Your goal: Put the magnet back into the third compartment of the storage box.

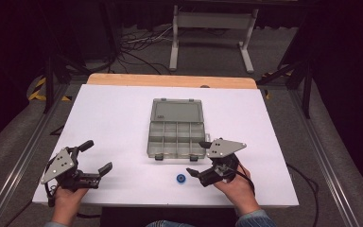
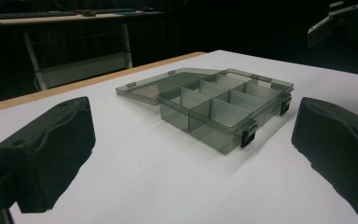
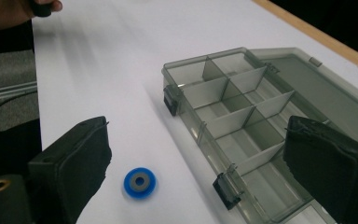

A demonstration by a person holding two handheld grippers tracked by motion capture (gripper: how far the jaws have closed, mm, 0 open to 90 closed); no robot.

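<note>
Two grippers, left (image 1: 94, 158) and right (image 1: 199, 158), have jaws spread wide, holding nothing. Bare white table (image 1: 113, 123) lies around them. Between the right jaws sits a small blue ring (image 3: 140, 182); beyond, the opened compartment box (image 1: 177, 128) looks empty.

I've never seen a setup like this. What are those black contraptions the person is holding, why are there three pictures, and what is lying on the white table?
There is no robot here. A person holds a hand-held gripper in each hand: the left hand-held gripper and the right hand-held gripper. Each has two black padded jaws, both standing open and holding nothing. One picture comes from a camera above the table. The other two come from cameras riding on each gripper, looking out between its jaws. On the table lies a clear grey compartment box, its lid folded open, its compartments apparently empty. A small blue ring lies in front of it, close to the right gripper.
</note>
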